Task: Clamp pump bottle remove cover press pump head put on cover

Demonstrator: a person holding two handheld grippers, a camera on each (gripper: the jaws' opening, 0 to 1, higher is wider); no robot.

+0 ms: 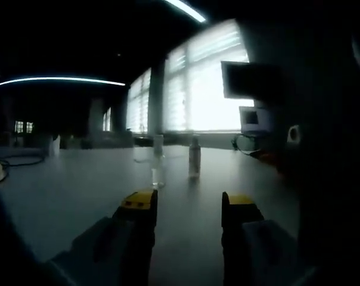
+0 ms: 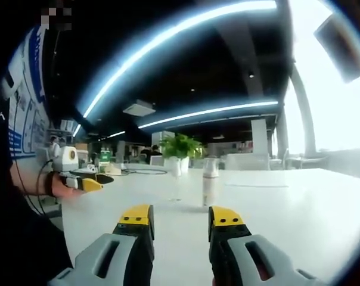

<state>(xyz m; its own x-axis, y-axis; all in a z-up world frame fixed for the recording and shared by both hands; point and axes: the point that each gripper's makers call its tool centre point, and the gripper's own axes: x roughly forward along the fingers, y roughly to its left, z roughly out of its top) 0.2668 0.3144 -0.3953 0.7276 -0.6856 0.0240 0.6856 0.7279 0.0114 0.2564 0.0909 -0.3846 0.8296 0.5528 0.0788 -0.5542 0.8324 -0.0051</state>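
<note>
In the right gripper view a small pale pump bottle (image 2: 210,182) with a clear cover stands upright on the white table (image 2: 299,208). My right gripper (image 2: 181,217) is open, just short of the bottle, with nothing between its yellow-tipped jaws. At the left edge a hand holds my left gripper (image 2: 87,180) low over the table. The left gripper view is dim. There my left gripper (image 1: 189,205) is open and empty, and beyond it stand a slim clear bottle (image 1: 158,165) and a darker capped bottle (image 1: 194,157).
A potted plant (image 2: 180,152) stands behind the bottle, with desk clutter (image 2: 105,167) further left. A monitor (image 1: 251,80) and cables (image 1: 248,146) sit at the right by bright windows (image 1: 204,83). A dark cable (image 1: 19,159) lies at the left.
</note>
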